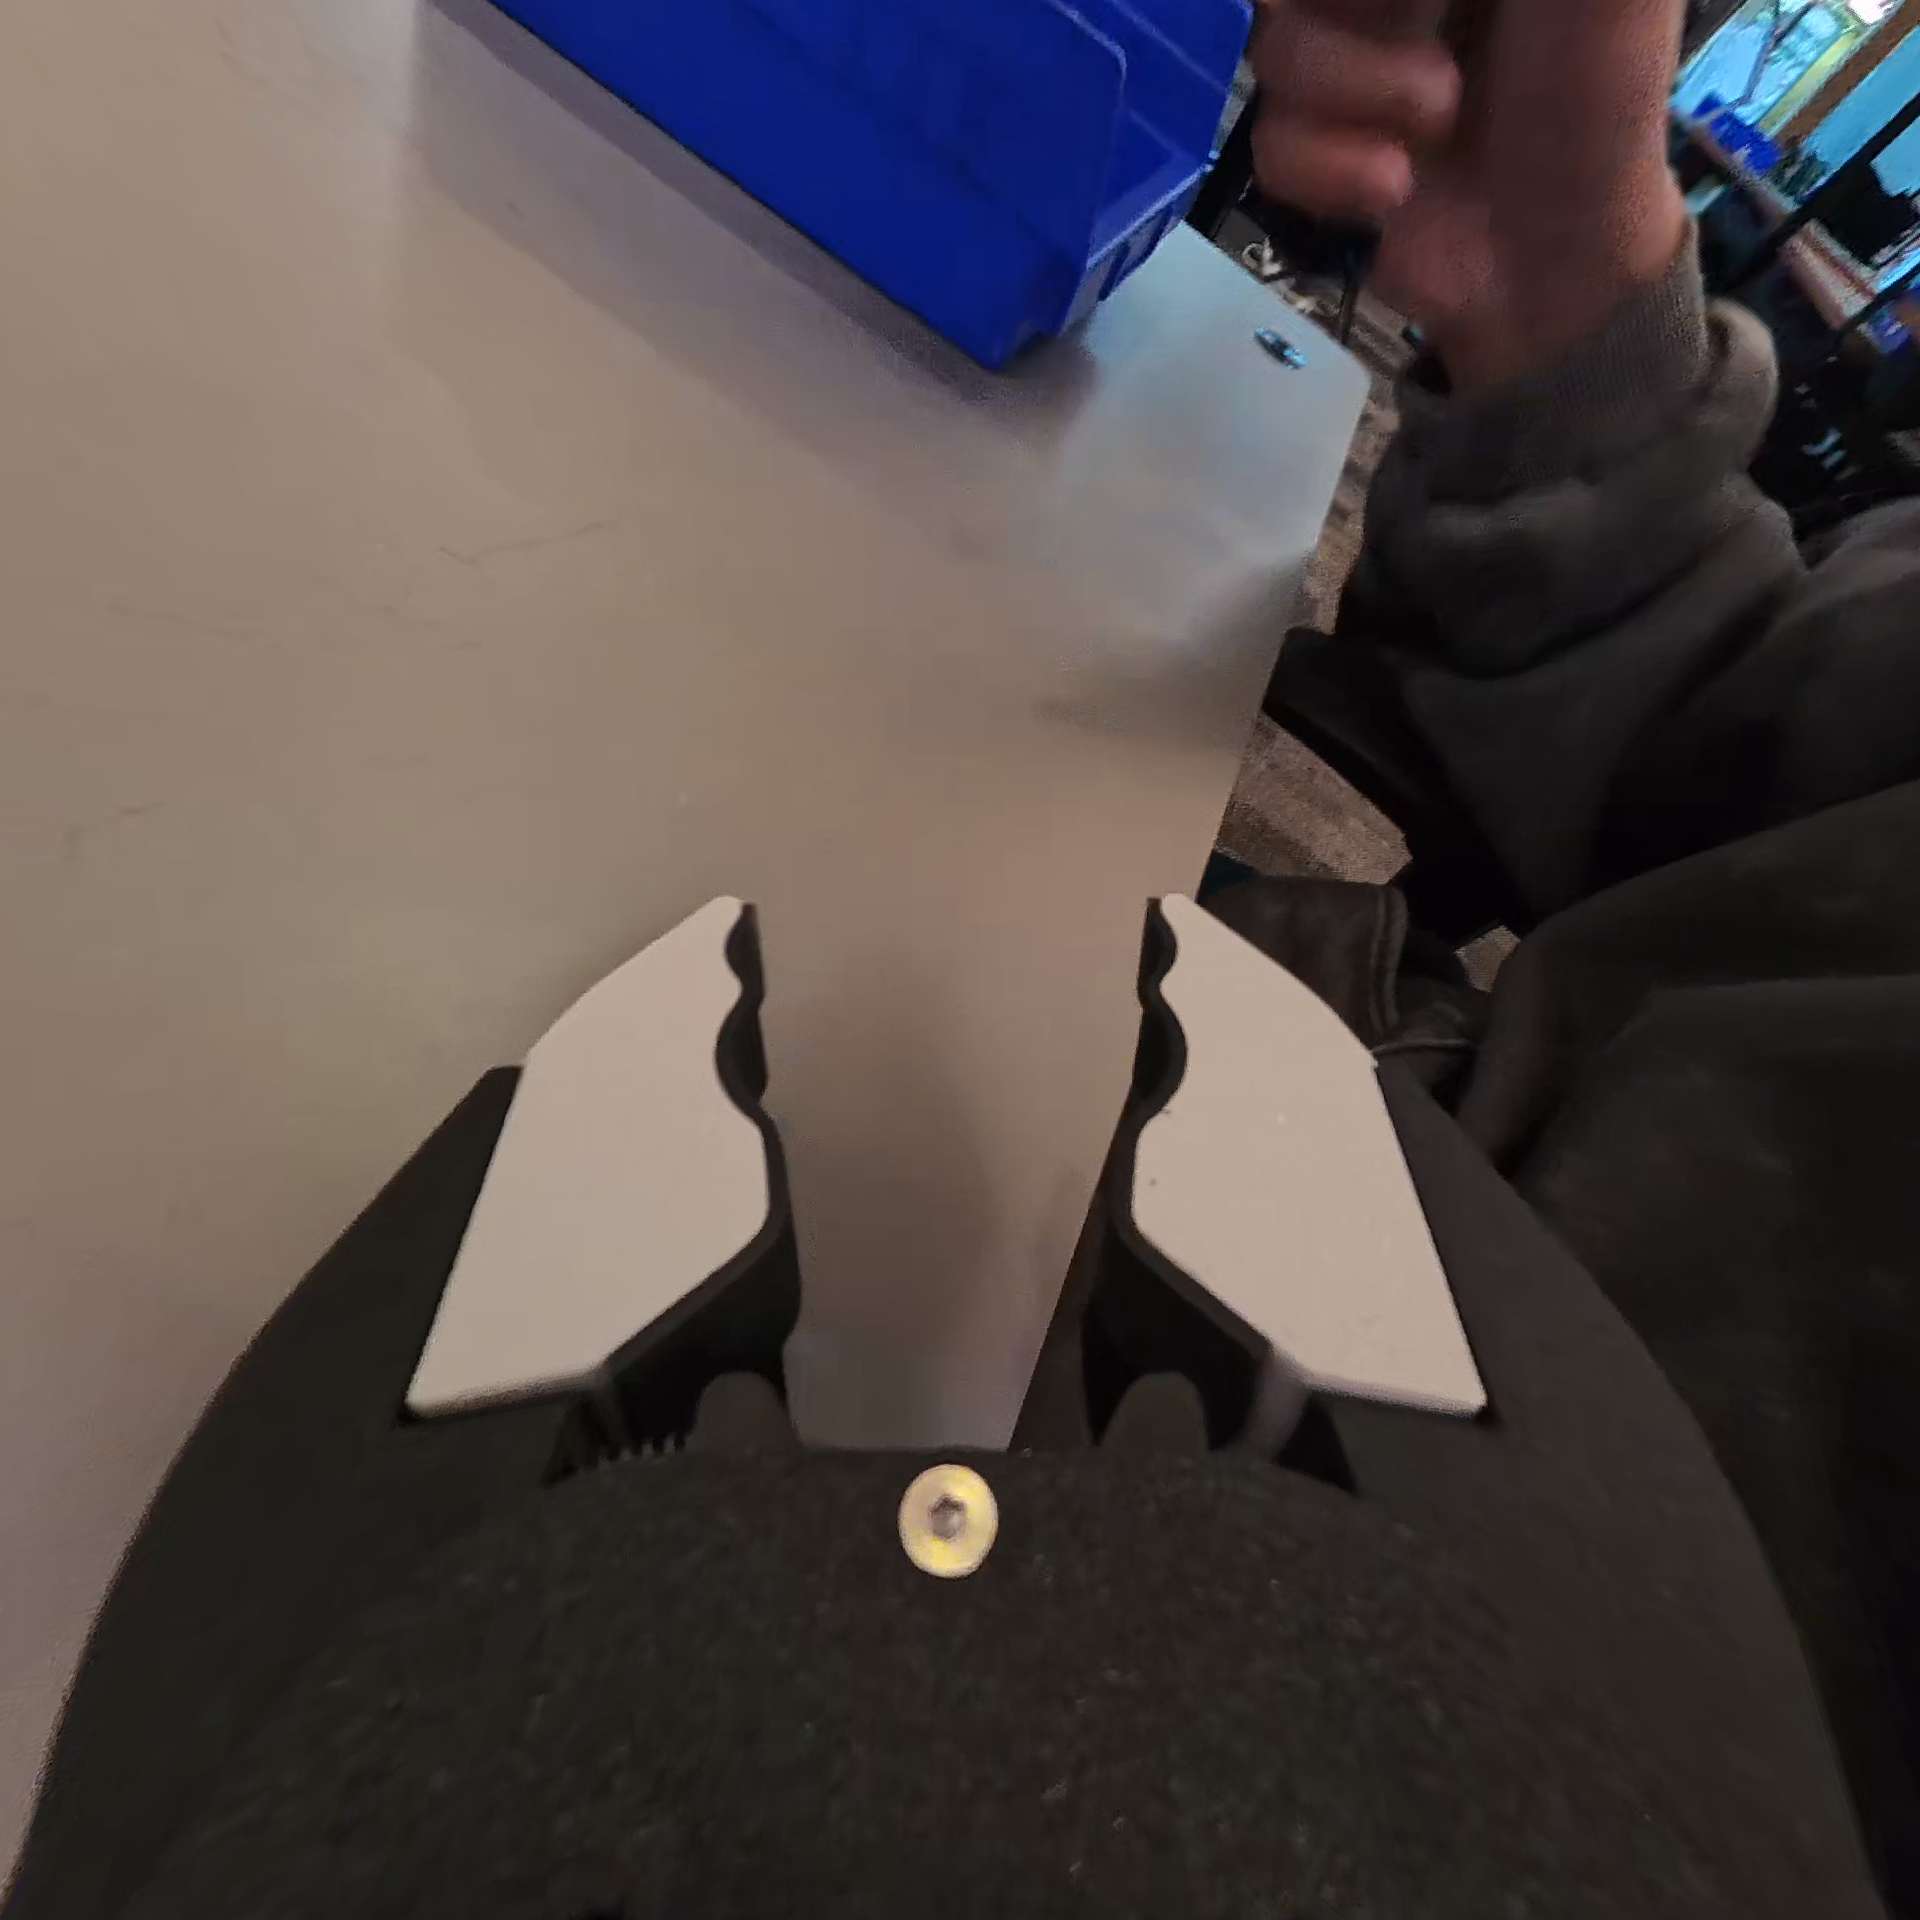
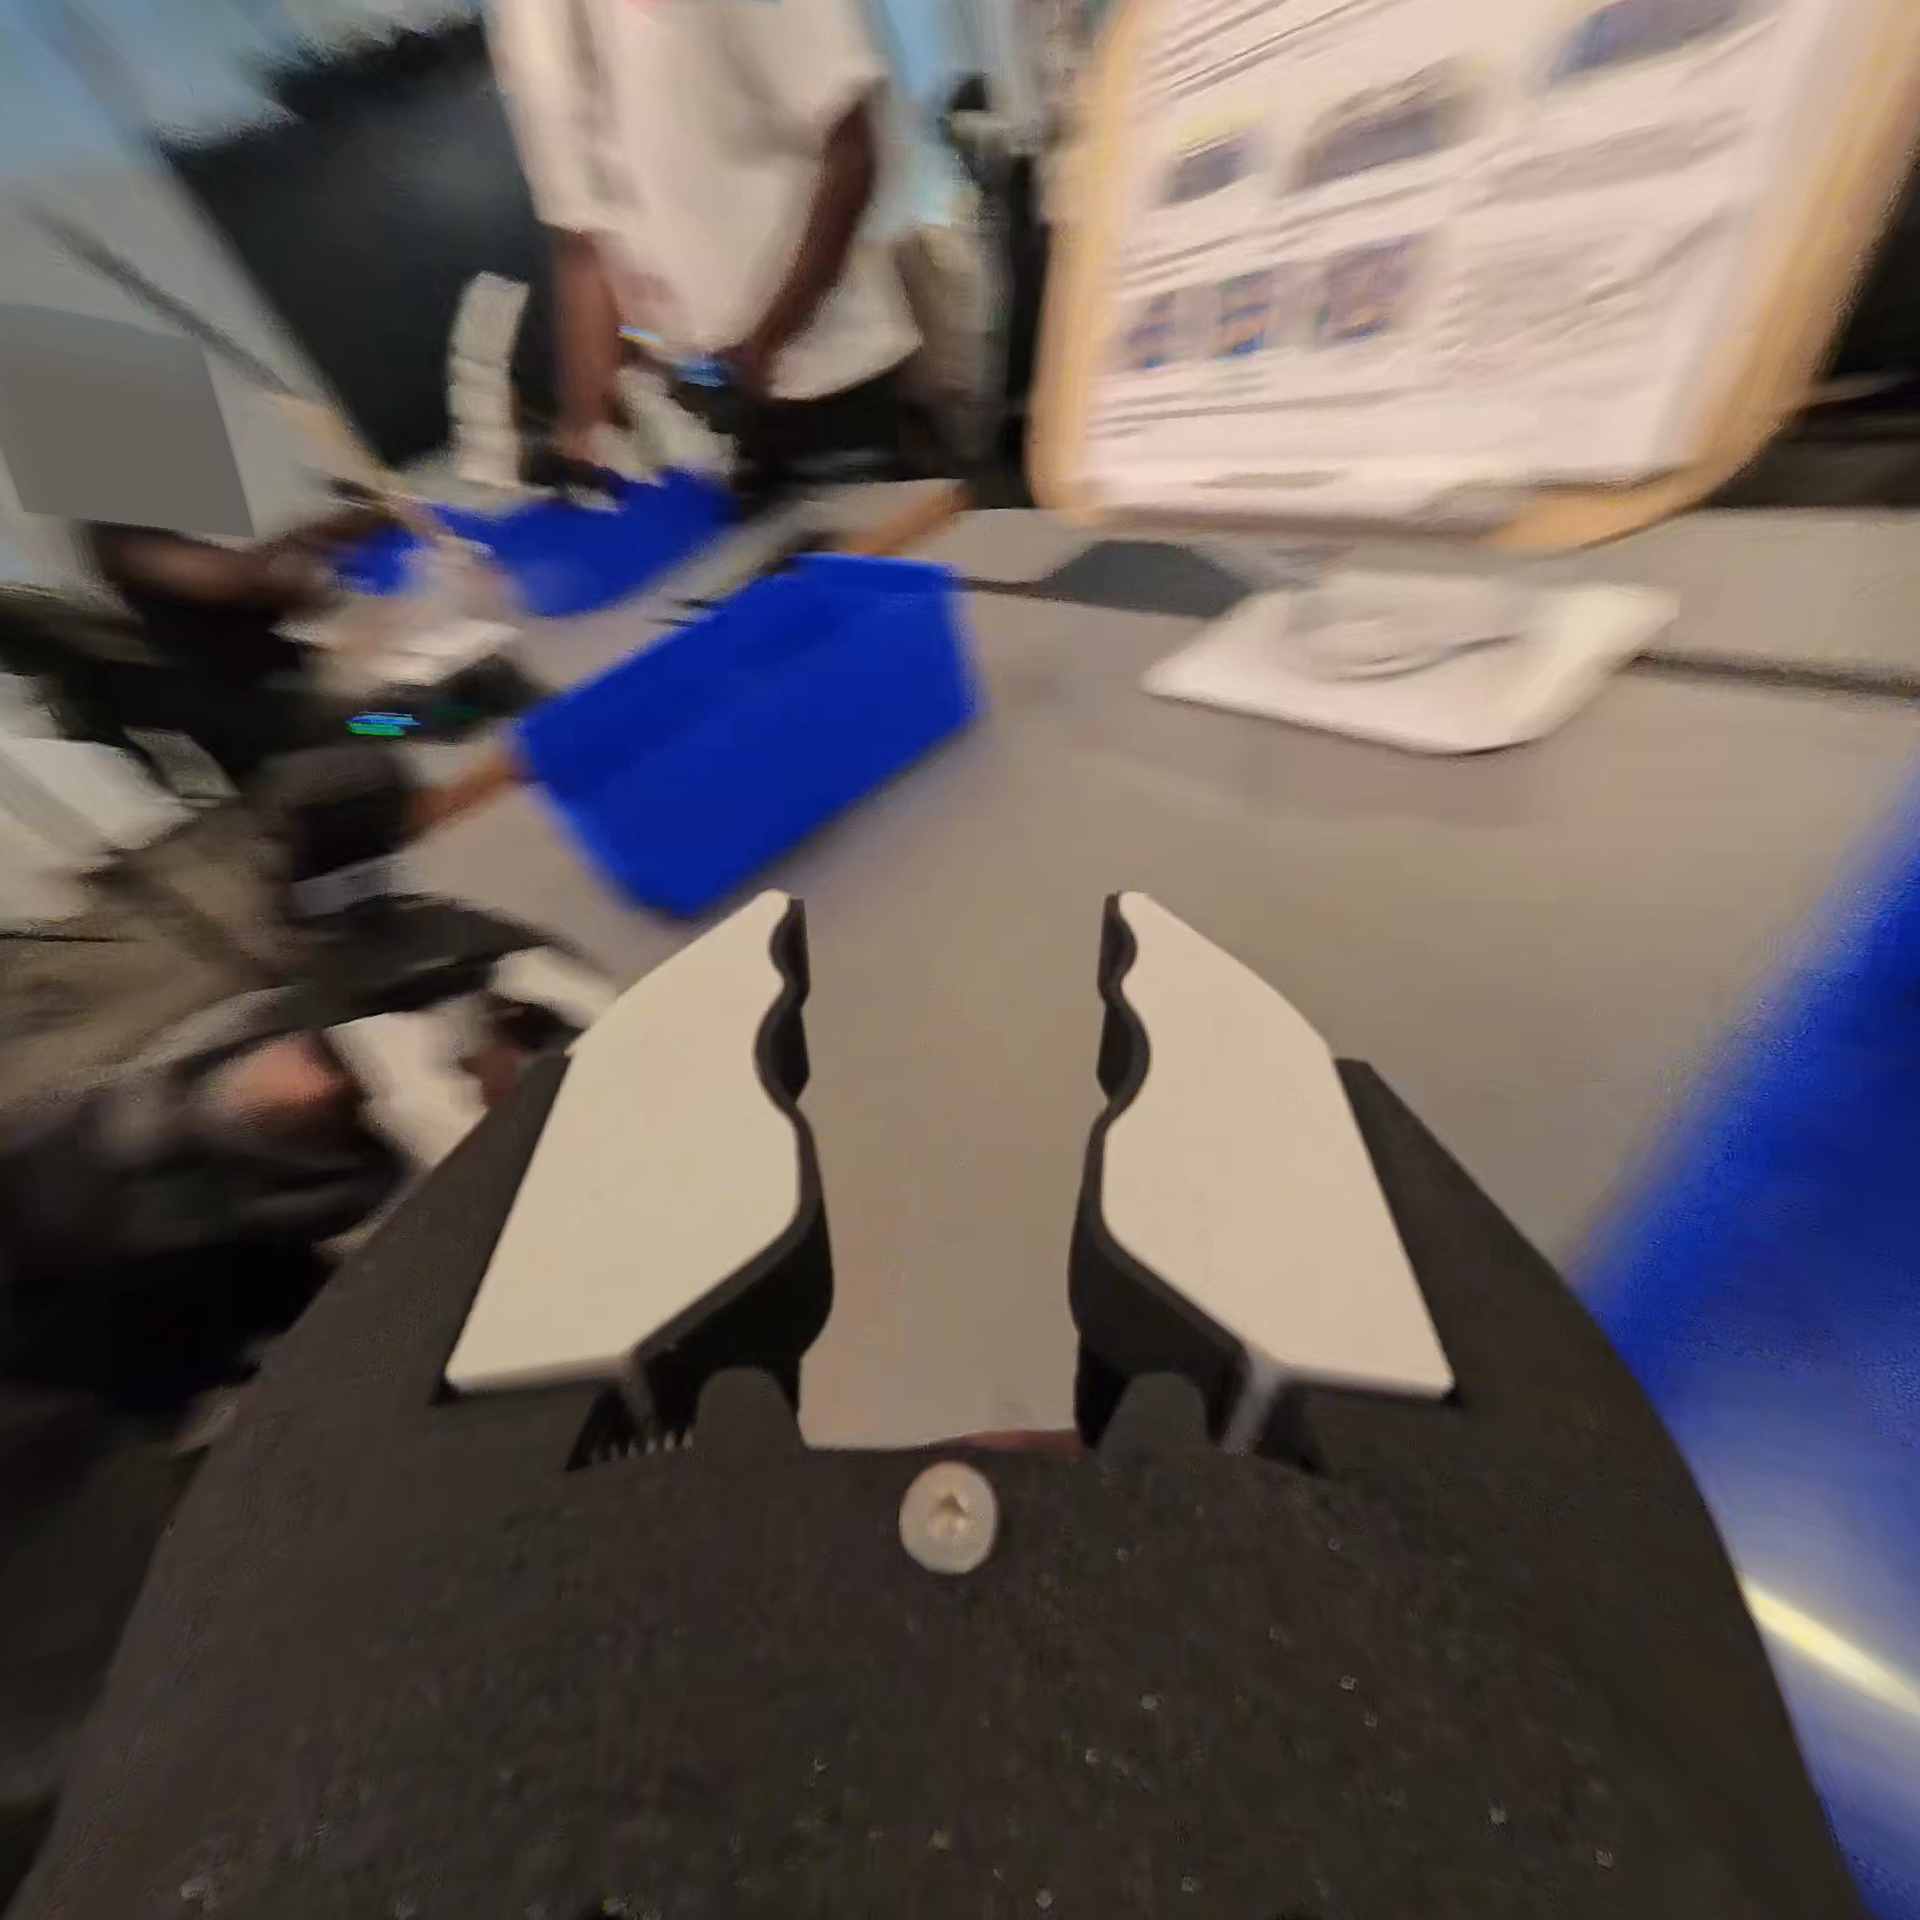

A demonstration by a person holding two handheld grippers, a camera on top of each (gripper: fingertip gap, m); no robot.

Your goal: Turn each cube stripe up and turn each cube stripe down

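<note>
No cube shows in either view. My left gripper [image 1: 951, 914] is open and empty, held over the grey table [image 1: 468, 623] close to its right edge. My right gripper [image 2: 954, 909] is open and empty over the same grey table [image 2: 1299, 883]; that view is heavily blurred by motion. A blue bin [image 1: 935, 156] stands at the far end of the table in the left wrist view. A blue bin [image 2: 748, 727] lies ahead and left of the right gripper.
A person's hand [image 1: 1455, 156] and grey sleeve [image 1: 1558, 540] are at the upper right beyond the table edge. A second blue shape [image 2: 1787, 1195] is at the right. A white tray [image 2: 1403, 665], a poster board [image 2: 1455, 260] and a standing person [image 2: 707, 208] are farther back.
</note>
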